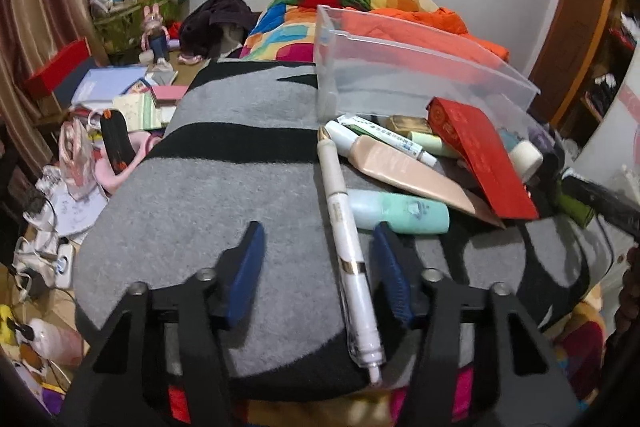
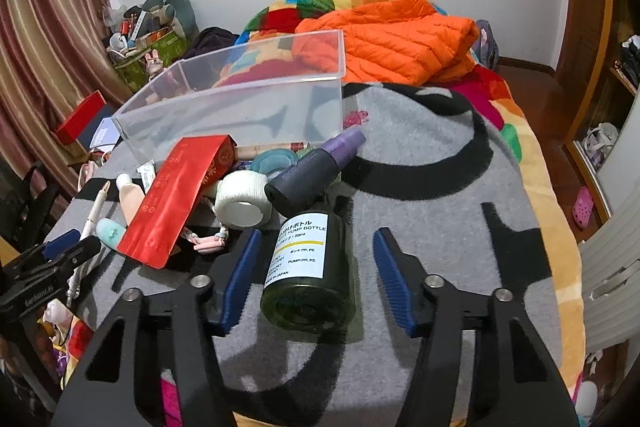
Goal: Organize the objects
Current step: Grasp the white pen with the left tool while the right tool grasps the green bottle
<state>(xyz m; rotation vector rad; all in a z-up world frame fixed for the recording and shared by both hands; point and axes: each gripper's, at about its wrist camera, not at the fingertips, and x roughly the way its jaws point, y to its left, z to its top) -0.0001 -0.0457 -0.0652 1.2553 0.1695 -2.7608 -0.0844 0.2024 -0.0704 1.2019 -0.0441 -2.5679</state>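
Both my claws open over the grey and black blanket [image 1: 224,187] — nothing gripped.

My left claw [image 1: 318,235] straddles a long white pen [image 1: 348,247] with a gold band, which lies against one pad. My right claw [image 2: 316,243] straddles a dark green bottle [image 2: 310,279] with a white label, lying on its side near the clear plastic bin [image 2: 240,111].
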